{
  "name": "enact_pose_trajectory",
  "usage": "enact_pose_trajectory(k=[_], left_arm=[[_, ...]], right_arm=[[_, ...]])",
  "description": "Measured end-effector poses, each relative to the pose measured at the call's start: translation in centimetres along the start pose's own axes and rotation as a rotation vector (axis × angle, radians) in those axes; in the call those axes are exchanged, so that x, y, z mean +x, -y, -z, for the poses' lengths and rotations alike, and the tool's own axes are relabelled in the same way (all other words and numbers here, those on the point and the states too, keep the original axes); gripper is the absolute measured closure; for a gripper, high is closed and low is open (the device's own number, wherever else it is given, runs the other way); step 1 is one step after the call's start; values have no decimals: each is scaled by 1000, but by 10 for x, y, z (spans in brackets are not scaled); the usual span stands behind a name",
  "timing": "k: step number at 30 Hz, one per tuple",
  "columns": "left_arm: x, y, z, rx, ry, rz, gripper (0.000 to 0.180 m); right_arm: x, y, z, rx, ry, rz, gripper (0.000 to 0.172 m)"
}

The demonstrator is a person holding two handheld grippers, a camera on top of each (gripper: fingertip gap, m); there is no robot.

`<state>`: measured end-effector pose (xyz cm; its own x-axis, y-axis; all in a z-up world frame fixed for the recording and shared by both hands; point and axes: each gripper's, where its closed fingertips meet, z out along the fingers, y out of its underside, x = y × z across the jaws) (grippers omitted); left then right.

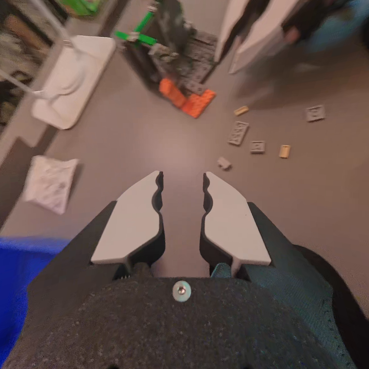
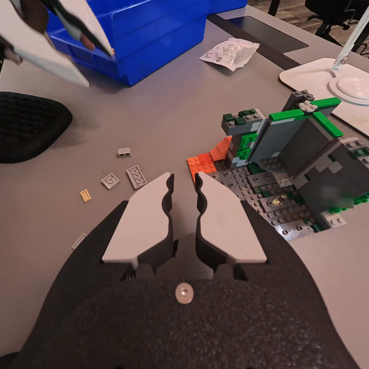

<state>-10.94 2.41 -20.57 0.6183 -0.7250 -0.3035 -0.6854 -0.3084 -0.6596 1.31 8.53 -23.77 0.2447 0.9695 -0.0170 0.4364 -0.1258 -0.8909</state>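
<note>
1. Grey tabletop (image 2: 163,111) under both tools; blue bin (image 2: 151,40) far ahead-left of the right gripper, white lamp base (image 2: 311,75) far ahead-right.
2. Left gripper (image 1: 182,175): jaws apart, nothing between them, bare table below. Small grey brick (image 1: 224,163) just ahead-right of its tips.
3. Right gripper (image 2: 183,176): jaws narrowly apart, empty. Orange plate (image 2: 199,165) of the brick model (image 2: 279,159) right at its tips; loose grey plates (image 2: 136,176) just to its left.

Two grey plates lie upside down: a long one (image 2: 136,177) and a square one (image 2: 110,180). There is one small grey brick (image 2: 124,152), one tan tile (image 2: 85,195), one flat grey tile (image 2: 79,241), one brick model (image 2: 283,169), one blue bin (image 2: 151,36), one printed white bag (image 2: 229,52) and one white lamp base (image 2: 327,79).
</note>
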Motion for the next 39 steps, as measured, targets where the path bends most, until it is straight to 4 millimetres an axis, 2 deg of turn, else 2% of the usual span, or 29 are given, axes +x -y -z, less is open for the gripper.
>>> enact_pose_trajectory(k=[3, 6, 10, 12, 14, 19, 22, 25, 29, 31, 34, 36, 39], left_arm=[[35, -4, -28, -39, -181, -37, 139], [54, -11, -51, -74, -294, -97, 137], [58, -21, -66, -140, -359, -156, 140], [58, -20, -69, -151, -392, -126, 148], [60, -22, -68, -171, -430, -117, 163], [54, -22, -60, -170, -384, -127, 163], [33, -13, -34, -110, -290, -84, 163], [-4, -12, 5, -69, -149, -38, 163], [-62, -28, 56, -20, 55, 83, 163], [-86, -46, 70, -33, 136, 164, 163], [-111, -83, 75, -112, 222, 243, 161], [-114, -98, 69, -125, 223, 305, 159], [-116, -111, 61, -144, 243, 321, 156]], right_arm=[[0, 0, 1, -1, -1, 7, 152], [-1, 1, 1, -1, 1, 10, 152], [-3, -1, -1, -11, 9, 27, 152], [-4, 0, -1, -10, 11, 36, 152], [-4, 1, 0, -9, 12, 43, 152], [-4, 1, 1, -10, 13, 48, 153], [-4, 1, 1, -8, 15, 51, 154], [-5, 2, 1, -9, 19, 56, 154], [-7, 0, -1, -18, 20, 63, 154], [-7, 0, -1, -20, 19, 64, 155], [-7, -1, -2, -25, 18, 65, 155], [-8, -3, -3, -31, 19, 64, 155], [-8, -4, -4, -37, 15, 68, 155]])
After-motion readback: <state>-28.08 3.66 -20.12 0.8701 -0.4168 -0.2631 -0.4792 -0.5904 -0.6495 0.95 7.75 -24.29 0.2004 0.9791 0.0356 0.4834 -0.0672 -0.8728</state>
